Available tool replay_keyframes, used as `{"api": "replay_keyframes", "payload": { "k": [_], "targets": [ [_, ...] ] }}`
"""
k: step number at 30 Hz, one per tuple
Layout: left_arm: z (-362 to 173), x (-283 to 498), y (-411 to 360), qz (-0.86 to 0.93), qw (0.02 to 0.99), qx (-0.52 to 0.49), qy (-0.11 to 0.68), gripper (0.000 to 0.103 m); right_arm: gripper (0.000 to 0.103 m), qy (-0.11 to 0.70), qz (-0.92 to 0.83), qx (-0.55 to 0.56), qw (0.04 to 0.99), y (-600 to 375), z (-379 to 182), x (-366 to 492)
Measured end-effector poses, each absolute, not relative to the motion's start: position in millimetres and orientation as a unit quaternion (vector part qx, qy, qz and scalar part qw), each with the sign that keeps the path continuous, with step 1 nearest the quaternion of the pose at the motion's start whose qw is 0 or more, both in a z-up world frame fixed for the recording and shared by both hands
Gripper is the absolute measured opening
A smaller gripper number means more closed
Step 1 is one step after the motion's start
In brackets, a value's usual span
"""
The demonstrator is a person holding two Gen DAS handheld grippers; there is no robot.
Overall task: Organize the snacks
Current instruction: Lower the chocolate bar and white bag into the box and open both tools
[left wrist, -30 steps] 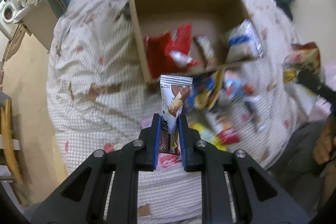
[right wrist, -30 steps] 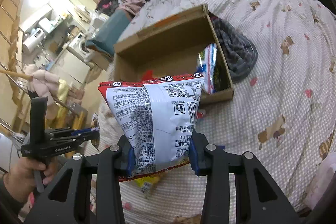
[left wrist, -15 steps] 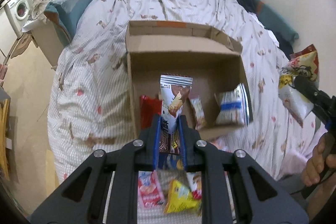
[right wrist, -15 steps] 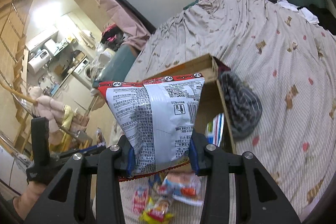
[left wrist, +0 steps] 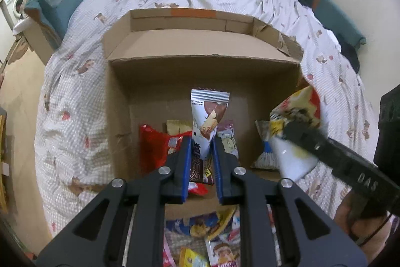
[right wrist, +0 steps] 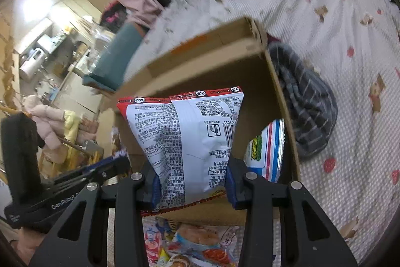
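A bed [left wrist: 75,116] with a checked, bear-print cover fills the room, and a cardboard box [left wrist: 200,66] sits open on it. My left claw [left wrist: 202,154] is pinching one tall chocolate wafer packet [left wrist: 207,121] upright over the box, above a red bag [left wrist: 155,149] lying inside. My right claw [right wrist: 191,182] is clamped on one white chip bag [right wrist: 190,139], held at the box's near right corner. Loose snack packets [right wrist: 195,242] litter the cover below both claws; a grey striped cloth [right wrist: 302,104] lies beside the box.
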State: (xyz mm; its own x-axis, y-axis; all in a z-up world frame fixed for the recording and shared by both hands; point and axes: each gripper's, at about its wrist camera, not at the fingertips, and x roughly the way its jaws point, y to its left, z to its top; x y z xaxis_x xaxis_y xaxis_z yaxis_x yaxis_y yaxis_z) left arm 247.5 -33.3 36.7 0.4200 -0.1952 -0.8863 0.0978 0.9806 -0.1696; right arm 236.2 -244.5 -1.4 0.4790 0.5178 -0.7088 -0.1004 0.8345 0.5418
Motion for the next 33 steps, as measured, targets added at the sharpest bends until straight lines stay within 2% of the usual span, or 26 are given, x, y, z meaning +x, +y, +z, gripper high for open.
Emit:
{"api": "replay_keyframes", "payload": {
  "k": [13, 23, 24, 25, 26, 28, 30, 33],
  "targets": [
    [17, 260, -55, -0.084, 0.841, -0.032, 0.534, 0.014, 0.043, 0.517, 0.175, 0.244, 0.802, -243, -32, 250],
    [14, 255, -50, -0.085, 0.837, -0.031, 0.539, 0.016, 0.047, 0.511, 0.183, 0.262, 0.798, -245, -30, 249],
    [14, 254, -49, -0.09, 0.836, -0.034, 0.541, 0.024, 0.049, 0.511, 0.184, 0.264, 0.797, -246, -30, 249],
    [15, 252, -49, -0.091, 0.836, -0.035, 0.54, 0.036, 0.051, 0.511, 0.186, 0.266, 0.796, -246, -30, 250],
    [16, 250, -48, -0.089, 0.838, -0.035, 0.537, 0.043, 0.059, 0.51, 0.187, 0.269, 0.796, -246, -30, 249],
    [21, 246, -47, -0.08, 0.845, -0.029, 0.528, 0.066, 0.068, 0.504, 0.189, 0.274, 0.797, -247, -28, 249],
    [24, 244, -46, -0.071, 0.85, -0.023, 0.521, 0.074, 0.077, 0.497, 0.191, 0.278, 0.8, -248, -24, 249],
    [27, 242, -47, -0.064, 0.853, -0.013, 0.517, 0.076, 0.08, 0.485, 0.193, 0.277, 0.807, -249, -17, 249]
  ]
}}
